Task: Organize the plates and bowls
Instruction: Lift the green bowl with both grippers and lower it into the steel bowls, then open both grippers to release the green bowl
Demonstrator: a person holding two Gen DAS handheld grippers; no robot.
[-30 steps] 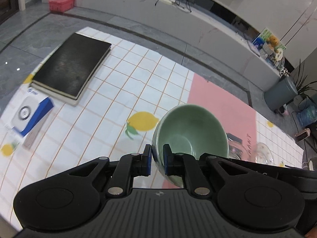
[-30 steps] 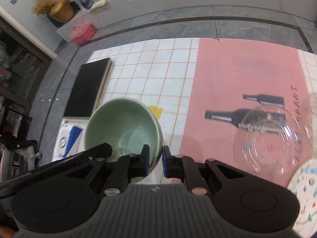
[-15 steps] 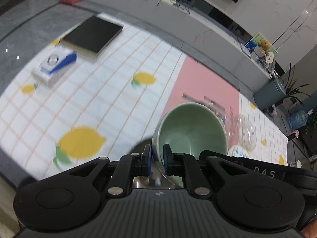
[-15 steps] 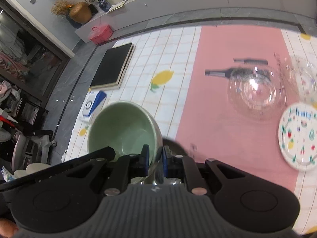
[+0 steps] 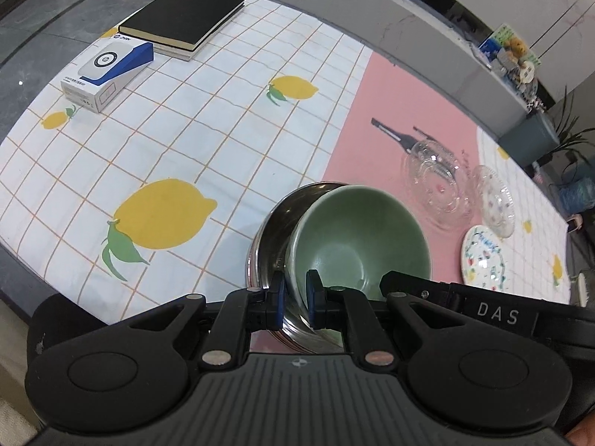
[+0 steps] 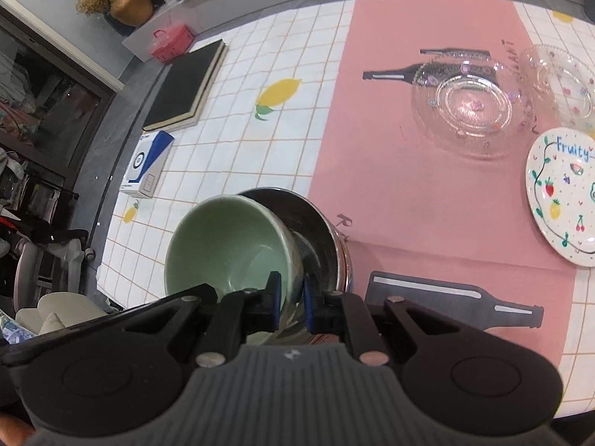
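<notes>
A green ceramic bowl (image 5: 357, 238) is held by both grippers on opposite rims. My left gripper (image 5: 295, 299) is shut on its near rim. My right gripper (image 6: 291, 299) is shut on the other rim of the green bowl (image 6: 227, 245). The bowl is tilted and sits partly inside a steel bowl (image 5: 275, 234) that stands near the table's front edge, also in the right wrist view (image 6: 319, 230). Two clear glass dishes (image 6: 468, 104) (image 6: 561, 81) and a fruit-patterned plate (image 6: 565, 193) lie further right on the pink runner.
A black book (image 5: 186, 15) and a blue-and-white box (image 5: 108, 70) lie at the far left of the lemon-print tablecloth (image 5: 186, 130). The table's near edge runs just below the steel bowl. A chair (image 6: 48, 260) stands left of the table.
Both grippers have carried the green bowl back toward the table's front edge and lowered it, so that it now rests partly in the steel bowl.
</notes>
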